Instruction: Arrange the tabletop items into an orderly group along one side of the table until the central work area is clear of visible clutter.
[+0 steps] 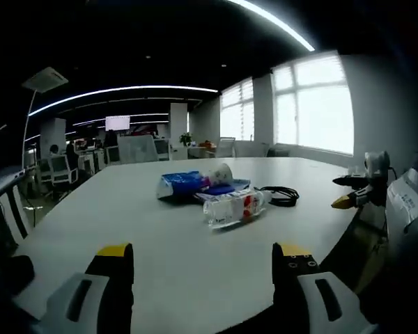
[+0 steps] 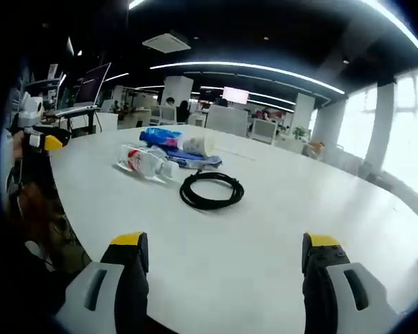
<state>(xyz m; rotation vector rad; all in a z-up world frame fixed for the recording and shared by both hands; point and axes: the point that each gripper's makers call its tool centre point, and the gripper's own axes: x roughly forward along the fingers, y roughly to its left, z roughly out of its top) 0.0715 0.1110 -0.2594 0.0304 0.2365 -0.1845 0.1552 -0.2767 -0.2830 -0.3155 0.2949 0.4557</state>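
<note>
A: Why do both claws hang back at the counter (image 2: 320, 202) edge?

B: Left claw (image 1: 202, 268) and right claw (image 2: 226, 261) stand wide apart and empty, likely sizing up the clutter at the frame's middle.

A: What lies there?

B: A clear plastic bottle (image 1: 233, 207) on its side, a glossy blue packet (image 1: 184, 184), a pale cup (image 1: 218, 172) and a coiled black cable (image 2: 211, 189), loosely bunched mid-counter.

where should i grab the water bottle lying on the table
Grip the water bottle across its clear body, near the middle by the red label. It lies on its side, so probably come from above with the fingers straddling its width. The right gripper is open, with the black cable coil in between.
</note>
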